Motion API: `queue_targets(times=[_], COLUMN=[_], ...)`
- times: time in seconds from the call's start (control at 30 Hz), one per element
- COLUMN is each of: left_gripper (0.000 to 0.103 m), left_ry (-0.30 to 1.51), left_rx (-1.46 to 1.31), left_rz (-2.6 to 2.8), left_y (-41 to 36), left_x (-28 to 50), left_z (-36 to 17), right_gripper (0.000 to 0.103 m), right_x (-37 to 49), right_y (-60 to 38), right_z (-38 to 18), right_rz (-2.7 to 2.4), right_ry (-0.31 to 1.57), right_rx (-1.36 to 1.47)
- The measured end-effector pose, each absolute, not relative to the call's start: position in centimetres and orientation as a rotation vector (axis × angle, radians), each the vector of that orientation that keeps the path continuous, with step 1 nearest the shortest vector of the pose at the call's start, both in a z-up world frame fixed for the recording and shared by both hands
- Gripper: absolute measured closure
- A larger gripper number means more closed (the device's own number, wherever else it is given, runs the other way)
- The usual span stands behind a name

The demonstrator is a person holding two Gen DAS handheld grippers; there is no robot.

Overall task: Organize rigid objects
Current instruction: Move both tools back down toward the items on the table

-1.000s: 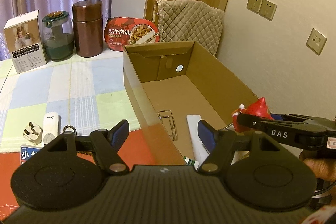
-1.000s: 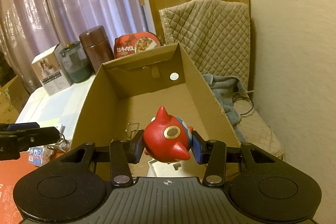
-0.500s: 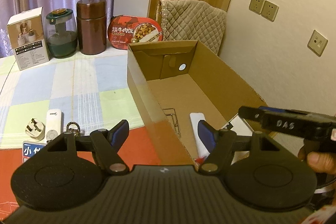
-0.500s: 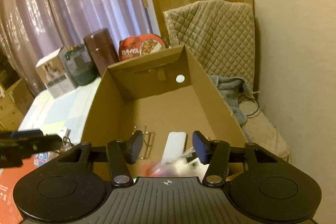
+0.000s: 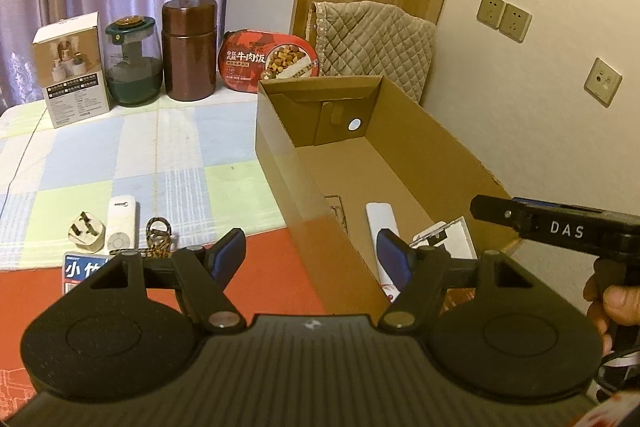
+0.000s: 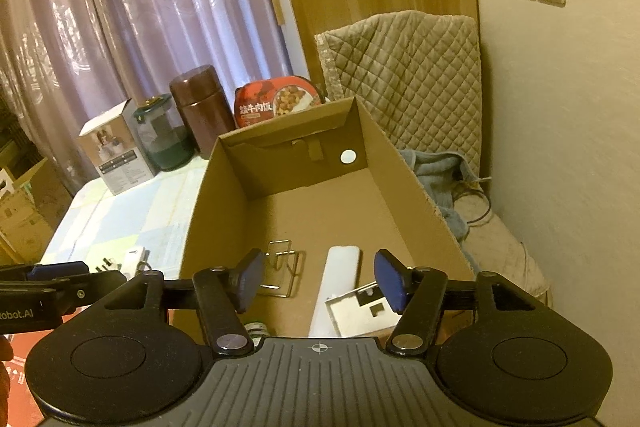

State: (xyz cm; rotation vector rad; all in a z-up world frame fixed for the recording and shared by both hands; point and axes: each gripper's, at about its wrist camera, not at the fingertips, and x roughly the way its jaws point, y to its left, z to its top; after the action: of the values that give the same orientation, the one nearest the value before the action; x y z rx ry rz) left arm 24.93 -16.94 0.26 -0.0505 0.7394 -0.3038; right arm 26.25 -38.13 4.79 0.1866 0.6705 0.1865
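An open cardboard box (image 5: 304,203) stands on the table's right side. On its floor lie a white remote (image 6: 338,283), a wire metal clip (image 6: 282,271) and a white flat plate (image 6: 360,311). My right gripper (image 6: 320,279) hangs over the box's near end. Its jaws are opening and nothing is between them. The red toy is not visible in either view. My left gripper (image 5: 312,253) is open and empty above the box's near left wall. To its left on the cloth lie a plug adapter (image 5: 86,233), a small white remote (image 5: 120,223) and a key ring (image 5: 158,233).
At the table's far edge stand a carton (image 5: 72,71), a glass jar (image 5: 132,63), a brown canister (image 5: 190,49) and a red food tub (image 5: 268,63). A quilted chair (image 6: 404,83) and the wall close off the right. A blue-and-white pack (image 5: 86,269) lies on the red mat.
The red toy left the right gripper's jaws and dropped out of sight into the box. The right jaws widened. Both grippers drew back slightly from the box.
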Motion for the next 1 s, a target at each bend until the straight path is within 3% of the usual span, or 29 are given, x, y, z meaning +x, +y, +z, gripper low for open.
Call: queue_targets(times=[0.63,1.0], left_gripper=[0.035,0.031], left_ry=[0.740,0.746], left_rx=[-0.058,-0.054], left_rz=[-0.148,-0.020], left_y=[-7.3,-0.7], left_x=[16.0,13.4], left_z=[-0.2,-1.3], right_gripper=[0.035,0.031], right_x=[19.1,15.5], right_y=[-32.2,-26.3], right_z=[8.2,7.2], right_rz=[0.288,0.390], right_ry=[0.621,0.627], right_rx=[0.213,0.160])
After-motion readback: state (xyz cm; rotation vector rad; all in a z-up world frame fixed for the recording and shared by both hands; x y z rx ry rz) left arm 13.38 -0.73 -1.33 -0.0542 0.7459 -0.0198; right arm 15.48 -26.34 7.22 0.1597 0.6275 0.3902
